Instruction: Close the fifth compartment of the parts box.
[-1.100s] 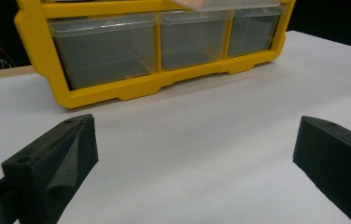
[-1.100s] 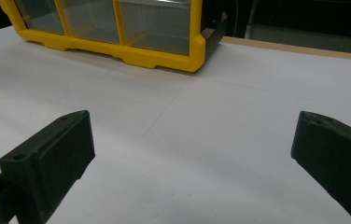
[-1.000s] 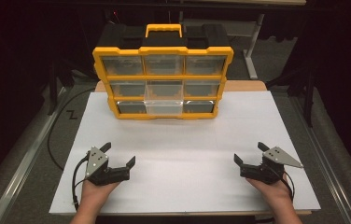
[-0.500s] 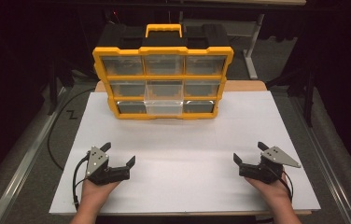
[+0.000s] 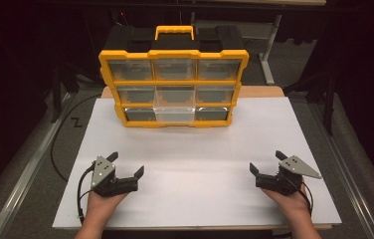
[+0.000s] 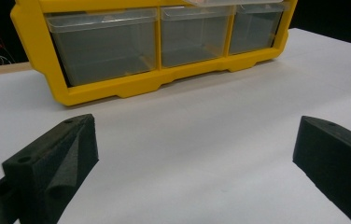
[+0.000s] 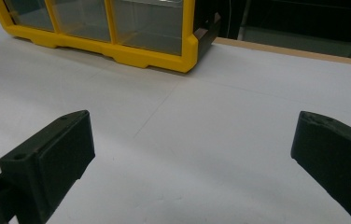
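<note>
A yellow organiser case (image 5: 174, 79) with a grid of clear drawers stands upright at the back of the white table (image 5: 195, 164). Its bottom middle drawer (image 5: 174, 113) sticks out a little from the others. My left gripper (image 5: 125, 164) rests open near the front left of the table, held by a hand, with nothing between its jaws. My right gripper (image 5: 267, 163) rests open at the front right, also empty. In the left gripper view the case's bottom row of drawers (image 6: 164, 39) lies ahead. The case's right corner (image 7: 183, 46) lies ahead in the right gripper view.
A yellow carry handle (image 5: 174, 31) tops the case, with black latches beside it. Wooden table edge (image 5: 262, 91) shows behind the white sheet. A black cable (image 5: 55, 144) trails off the left side. Metal rails run along both sides of the table.
</note>
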`<state>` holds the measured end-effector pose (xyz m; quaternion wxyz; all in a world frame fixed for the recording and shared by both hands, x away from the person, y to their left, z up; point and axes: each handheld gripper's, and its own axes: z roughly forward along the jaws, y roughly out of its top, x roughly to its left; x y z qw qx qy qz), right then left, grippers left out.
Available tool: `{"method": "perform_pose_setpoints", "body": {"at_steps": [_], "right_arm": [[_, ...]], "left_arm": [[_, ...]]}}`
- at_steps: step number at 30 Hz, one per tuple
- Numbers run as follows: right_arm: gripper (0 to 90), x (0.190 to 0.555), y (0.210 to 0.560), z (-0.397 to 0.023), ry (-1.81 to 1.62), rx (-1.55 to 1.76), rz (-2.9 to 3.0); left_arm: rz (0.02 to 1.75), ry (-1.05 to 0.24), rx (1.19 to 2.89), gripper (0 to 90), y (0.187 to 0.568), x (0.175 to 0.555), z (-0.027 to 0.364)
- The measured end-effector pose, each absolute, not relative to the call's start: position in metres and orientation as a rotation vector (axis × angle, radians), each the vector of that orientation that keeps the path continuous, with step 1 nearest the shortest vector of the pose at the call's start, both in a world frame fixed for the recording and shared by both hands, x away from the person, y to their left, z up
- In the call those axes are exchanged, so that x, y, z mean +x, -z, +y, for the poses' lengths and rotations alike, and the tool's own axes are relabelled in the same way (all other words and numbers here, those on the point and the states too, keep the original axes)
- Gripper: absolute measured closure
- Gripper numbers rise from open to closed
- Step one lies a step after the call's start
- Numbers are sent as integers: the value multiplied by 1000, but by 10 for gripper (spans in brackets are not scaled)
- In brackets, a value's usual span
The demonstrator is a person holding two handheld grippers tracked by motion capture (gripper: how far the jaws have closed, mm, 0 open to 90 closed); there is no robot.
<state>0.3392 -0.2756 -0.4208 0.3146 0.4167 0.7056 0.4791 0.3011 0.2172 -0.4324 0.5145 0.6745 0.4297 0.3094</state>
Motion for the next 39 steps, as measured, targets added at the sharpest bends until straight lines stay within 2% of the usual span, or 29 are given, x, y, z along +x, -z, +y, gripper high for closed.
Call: {"method": "perform_pose_setpoints", "body": {"at_steps": [10, 14, 20, 25, 30, 34, 35, 37, 39], "right_arm": [[8, 339, 420, -275, -1253, 1084, 1874], [8, 339, 419, -275, -1249, 1082, 1883], [8, 339, 419, -273, -1245, 1089, 1883], [8, 340, 419, -272, -1238, 1098, 1893], [9, 341, 419, -272, -1227, 1101, 1901], [9, 341, 419, -272, -1222, 1096, 1897], [9, 341, 419, -272, -1222, 1096, 1897], [9, 340, 419, -272, -1223, 1097, 1894], [9, 340, 419, -272, -1225, 1098, 1893]], "left_arm": [[1032, -750, 1630, 81, 430, 299, 218], [1032, -759, 1635, 151, 430, 298, 218], [1030, -772, 1658, 203, 431, 298, 217], [1012, -760, 1655, 320, 429, 297, 218], [1003, -754, 1648, 384, 429, 296, 218], [997, -760, 1639, 479, 429, 295, 218], [996, -761, 1637, 479, 429, 294, 218], [990, -762, 1632, 554, 429, 294, 218], [986, -764, 1630, 574, 429, 293, 218]]}}
